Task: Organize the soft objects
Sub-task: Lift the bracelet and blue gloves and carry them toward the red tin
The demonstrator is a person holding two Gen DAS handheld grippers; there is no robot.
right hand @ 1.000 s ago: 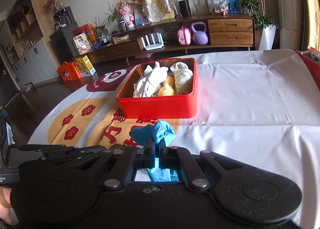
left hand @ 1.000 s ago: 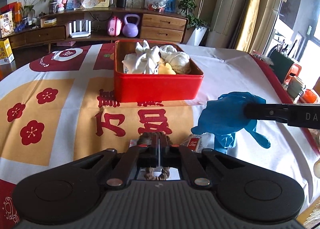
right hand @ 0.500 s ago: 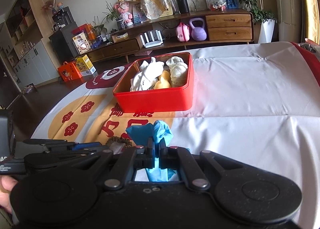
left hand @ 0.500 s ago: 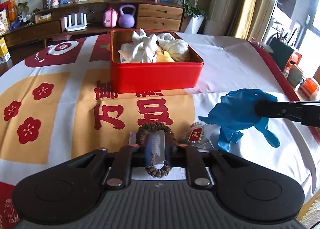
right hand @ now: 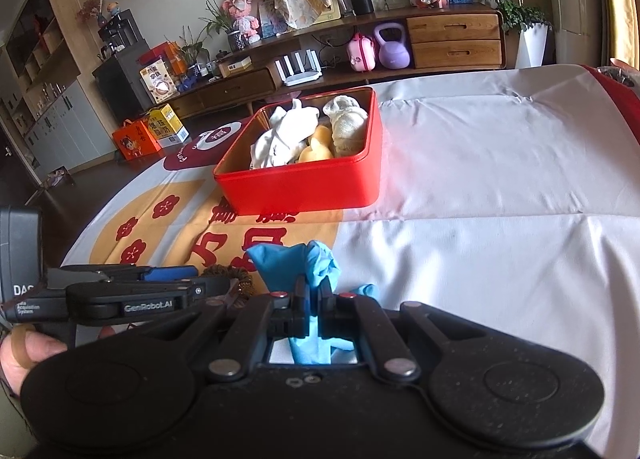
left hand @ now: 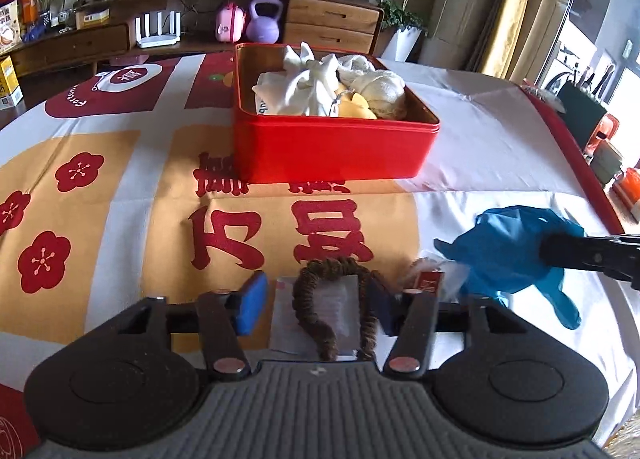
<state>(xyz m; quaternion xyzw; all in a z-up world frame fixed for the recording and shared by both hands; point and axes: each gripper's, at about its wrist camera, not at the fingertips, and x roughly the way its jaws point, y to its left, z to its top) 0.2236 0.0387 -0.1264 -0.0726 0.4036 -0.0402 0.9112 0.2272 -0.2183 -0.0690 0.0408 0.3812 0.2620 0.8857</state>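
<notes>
One red rectangular metal tin [left hand: 336, 151] stands toward the far middle of the tabletop, which one white cloth with gold panels and red plum-blossom prints [left hand: 100, 187] covers; the tin holds one white knotted cloth [left hand: 304, 87], one cream rolled towel [left hand: 380, 93] and one yellow soft piece [left hand: 356, 107]; near the near edge lie one brown braided hair tie [left hand: 332, 299], resting on one small white paper packet [left hand: 316, 315], and one small clear sachet with a red label [left hand: 430, 279] just to its right.

The hair tie is an elongated loop, its long axis running from the near edge toward the tin; one crumpled blue rubber glove [right hand: 308, 263] hangs with its fingers drooping toward the cloth.

The left gripper [left hand: 316, 303] has just been opening: a second ago its blue pads [left hand: 252, 303] were pinched on the hair tie, and now they stand apart with the loop lying loose between them, the right-hand pad just beside it; the right gripper [right hand: 314, 303] stays clamped on the glove, held just above the cloth to the right of the sachet; the tin's contents are unchanged.
</notes>
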